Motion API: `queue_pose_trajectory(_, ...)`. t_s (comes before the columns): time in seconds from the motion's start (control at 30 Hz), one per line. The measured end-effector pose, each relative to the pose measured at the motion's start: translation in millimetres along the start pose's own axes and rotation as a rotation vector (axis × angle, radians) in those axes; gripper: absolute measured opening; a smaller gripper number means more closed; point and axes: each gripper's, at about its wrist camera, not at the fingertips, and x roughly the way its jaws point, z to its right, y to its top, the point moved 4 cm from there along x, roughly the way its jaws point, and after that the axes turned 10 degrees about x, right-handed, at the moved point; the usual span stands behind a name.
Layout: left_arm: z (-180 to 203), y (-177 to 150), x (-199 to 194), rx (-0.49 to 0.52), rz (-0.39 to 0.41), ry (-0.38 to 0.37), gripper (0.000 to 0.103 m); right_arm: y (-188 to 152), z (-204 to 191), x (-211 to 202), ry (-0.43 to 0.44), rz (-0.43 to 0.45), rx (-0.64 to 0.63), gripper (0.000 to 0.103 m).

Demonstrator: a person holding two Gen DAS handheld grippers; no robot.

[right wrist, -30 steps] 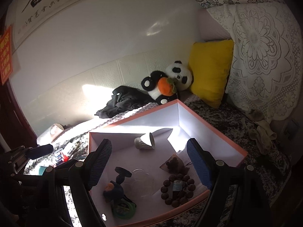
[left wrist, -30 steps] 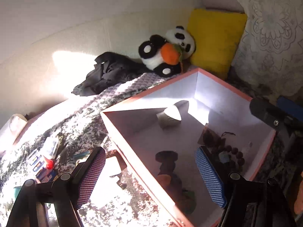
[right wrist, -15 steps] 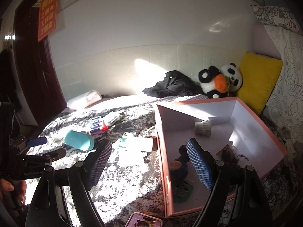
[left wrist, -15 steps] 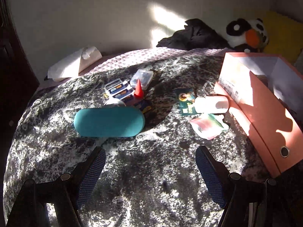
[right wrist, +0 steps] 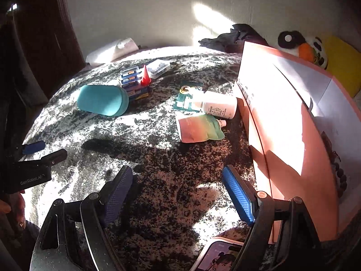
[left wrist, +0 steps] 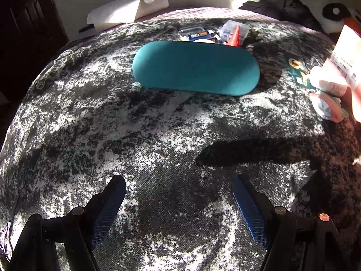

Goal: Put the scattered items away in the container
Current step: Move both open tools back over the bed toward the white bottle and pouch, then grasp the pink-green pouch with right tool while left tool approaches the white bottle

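Setting: home bedroom. Evidence: bed [right wrist: 158,158] with mottled cover, panda plush [right wrist: 302,47] and yellow pillow [right wrist: 343,61] at the wall, dark clothing [right wrist: 234,37] heaped beside.

Phone [right wrist: 216,256] cut by bottom edge; box [right wrist: 293,135] interior mostly hidden; battery pack [left wrist: 195,35] labels unreadable.

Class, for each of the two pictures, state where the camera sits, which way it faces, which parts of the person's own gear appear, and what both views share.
Left wrist: sits on the left gripper, low over the bedspread, facing the teal case; its own open fingers show.
Right wrist: sits on the right gripper, facing across the bed beside the pink box; its open fingers and the left gripper show.
Shared: teal case, red cone, white bottle, pouch.
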Motion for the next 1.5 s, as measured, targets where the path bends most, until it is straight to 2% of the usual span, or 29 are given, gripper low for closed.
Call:
queue_pose_trajectory(0.1, 5, 2, 13, 0.013, -0.013, -0.017, 0.082, 3, 1, 23, -0.027, -0.032, 0.01, 0.085)
queue_pose_trajectory(0.27, 16, 19, 19, 0.026, 0.003, -0.051, 0.082, 19, 13, 45, -0.081, -0.012, 0.051, 0.085)
queue_pose_trajectory(0.53, 39, 51, 24, 0.09, 0.053, -0.095, 0.082, 42, 39, 70, -0.058, -0.032, 0.164, 0.085)
queue_pose_trajectory(0.7, 47, 49, 31, 0.116, 0.032, -0.114, 0.082, 53, 37, 84, -0.055, -0.031, 0.144, 0.085)
queue_pose_trajectory(0.87, 45, 49, 33, 0.111, 0.03, -0.118, 0.082, 60, 40, 109, -0.042, -0.066, 0.133, 0.085)
queue_pose_trajectory(0.97, 44, 50, 33, 0.11, 0.036, -0.116, 0.082, 61, 30, 123, -0.054, -0.071, 0.056, 0.092)
queue_pose_trajectory(1.1, 47, 49, 34, 0.127, 0.036, -0.106, 0.082, 62, 26, 122, -0.067, -0.065, 0.046, 0.078)
queue_pose_trajectory(1.33, 55, 48, 27, 0.142, 0.053, -0.116, 0.082, 51, 23, 106, -0.05, -0.087, 0.043, 0.076)
queue_pose_trajectory(1.5, 65, 49, 16, 0.166, 0.083, -0.121, 0.082, 38, 24, 69, -0.03, -0.059, 0.028, 0.076)
